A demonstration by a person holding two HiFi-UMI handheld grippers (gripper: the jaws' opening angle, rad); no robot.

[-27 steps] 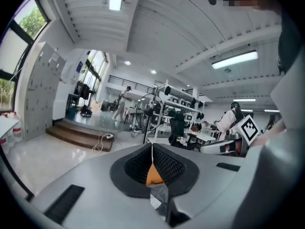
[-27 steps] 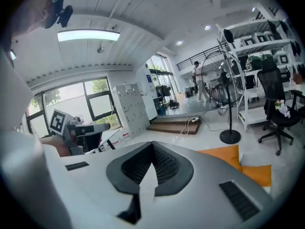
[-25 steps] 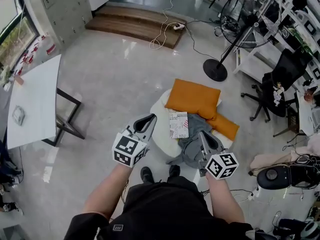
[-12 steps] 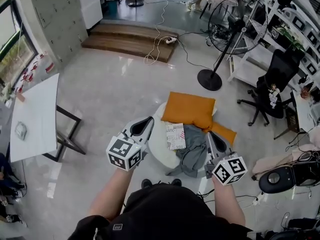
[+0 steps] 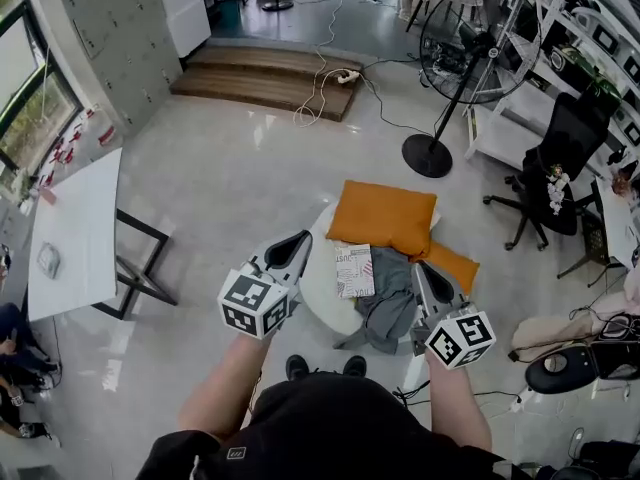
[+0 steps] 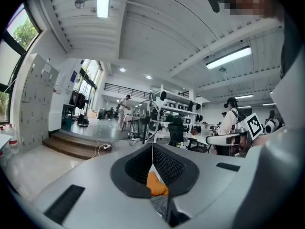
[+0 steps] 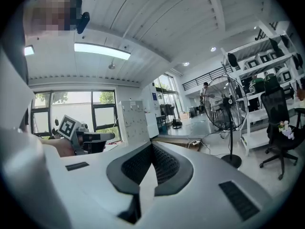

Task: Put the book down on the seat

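Observation:
The book (image 5: 354, 270), with a white printed cover, lies flat on the round white seat (image 5: 318, 280), between an orange cushion (image 5: 385, 218) and a crumpled grey cloth (image 5: 390, 303). No gripper touches it. My left gripper (image 5: 297, 240) hovers to the left of the seat, shut and empty; in the left gripper view its jaws (image 6: 152, 146) meet at the tip. My right gripper (image 5: 425, 268) hangs over the seat's right side by the grey cloth, also shut with nothing in it (image 7: 151, 144).
A second orange cushion (image 5: 450, 265) lies at the seat's right. A standing fan (image 5: 430, 153) and an office chair (image 5: 550, 153) are beyond it. A white table (image 5: 75, 233) stands at the left, a wooden step (image 5: 270, 73) with cables at the back. My shoes (image 5: 296, 367) are just before the seat.
The book has stayed flat on the seat. Both grippers stay shut and have spread slightly apart, off the seat's middle. The head view has shifted a little.

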